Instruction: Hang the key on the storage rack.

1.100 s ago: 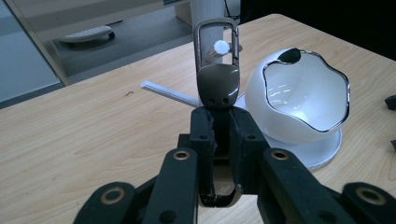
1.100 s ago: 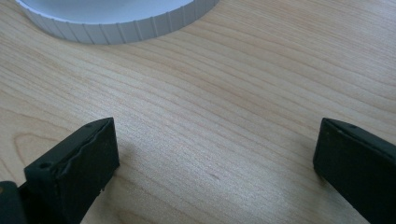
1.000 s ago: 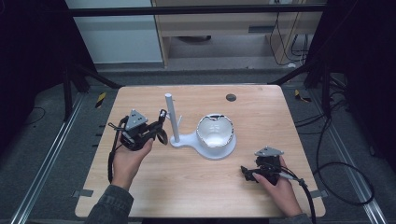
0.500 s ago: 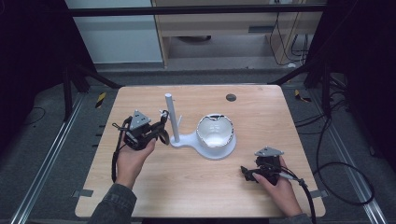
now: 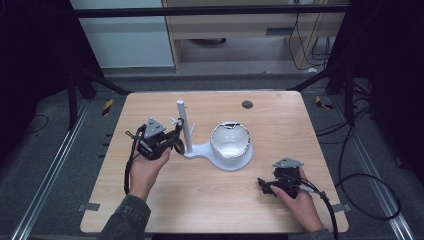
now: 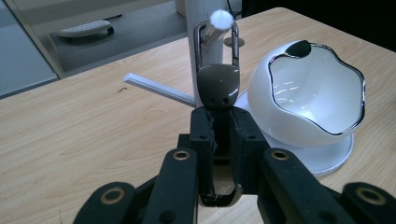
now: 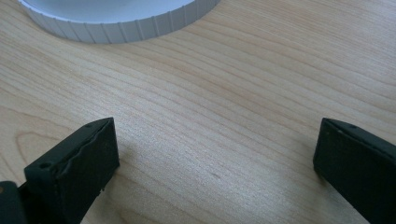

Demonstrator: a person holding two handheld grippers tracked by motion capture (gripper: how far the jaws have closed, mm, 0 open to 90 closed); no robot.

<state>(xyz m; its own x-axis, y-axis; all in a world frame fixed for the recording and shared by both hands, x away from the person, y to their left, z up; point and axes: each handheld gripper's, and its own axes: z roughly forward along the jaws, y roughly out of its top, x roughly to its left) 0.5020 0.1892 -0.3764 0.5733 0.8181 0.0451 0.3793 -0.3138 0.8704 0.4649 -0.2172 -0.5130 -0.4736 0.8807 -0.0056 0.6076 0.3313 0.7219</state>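
Your left hand-held gripper clamps a keyring at frame centre, its loop over the stand's peg. Your right hand-held gripper gapes over bare worktop, lower right.

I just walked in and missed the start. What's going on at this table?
A person holds a tool in each hand at a wooden table. The left tool is shut on a metal carabiner clip, whose loop sits around the tip of a peg on the white stand. A white bowl with a wavy rim sits on the stand's base. The right tool rests open on the table, holding nothing.
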